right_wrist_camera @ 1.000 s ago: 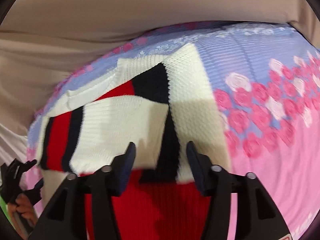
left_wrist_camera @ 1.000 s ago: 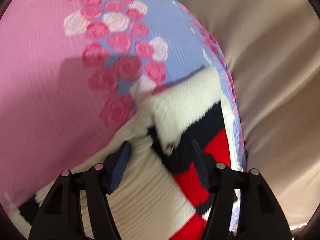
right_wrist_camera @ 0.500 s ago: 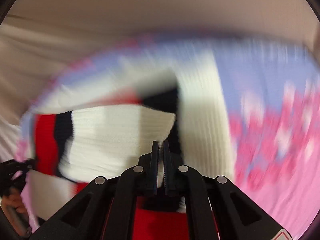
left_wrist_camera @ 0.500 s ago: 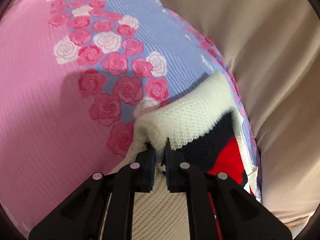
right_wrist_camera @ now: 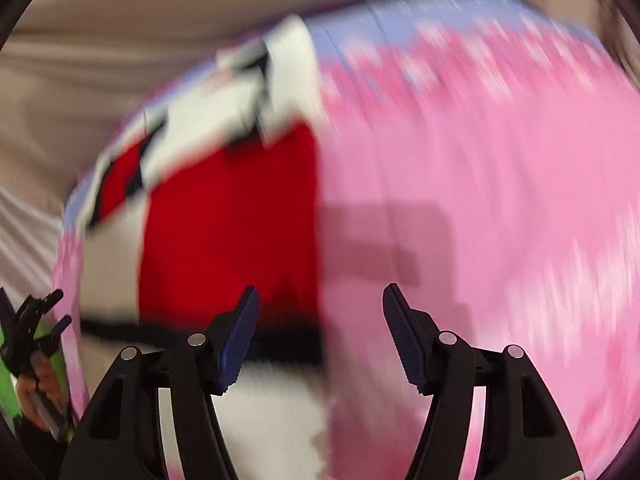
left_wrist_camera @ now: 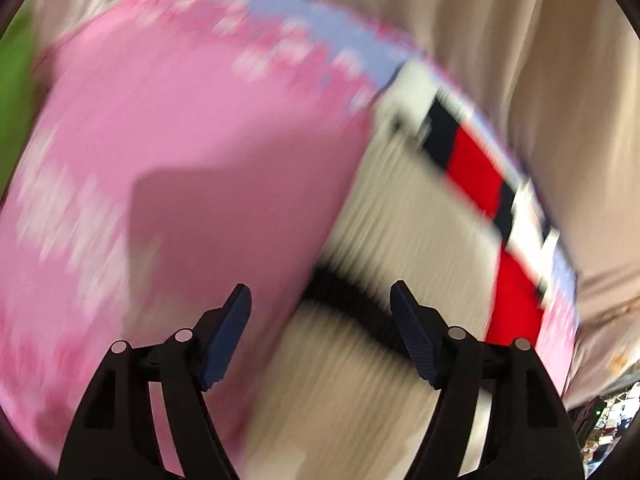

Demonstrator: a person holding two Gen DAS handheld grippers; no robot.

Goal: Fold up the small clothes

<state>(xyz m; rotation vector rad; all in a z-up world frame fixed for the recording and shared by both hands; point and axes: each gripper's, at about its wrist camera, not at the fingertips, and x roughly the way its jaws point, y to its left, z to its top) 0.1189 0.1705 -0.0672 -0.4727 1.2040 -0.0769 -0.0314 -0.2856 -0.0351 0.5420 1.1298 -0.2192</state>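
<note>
Both hand-held grippers, left (left_wrist_camera: 320,304) and right (right_wrist_camera: 320,306), gape empty above the knit sweater (right_wrist_camera: 224,232) on pink floral sheet (left_wrist_camera: 192,120); blurry, probably folded.

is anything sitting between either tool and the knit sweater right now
Nothing visible does. The left tool and right tool both hang open right over the sweater on the pink floral cover. Both views are motion-blurred.

This looks like a home bedroom or a similar soft-furnished room. A pink sheet (left_wrist_camera: 168,128) with a rose print and a pale blue band fills most of both views, spread like bedding. Beige draped fabric (right_wrist_camera: 120,20) with folds, like a curtain or cover, runs along the top and right edges. Blurred clutter (left_wrist_camera: 608,420) shows at lower right of the left wrist view.
</note>
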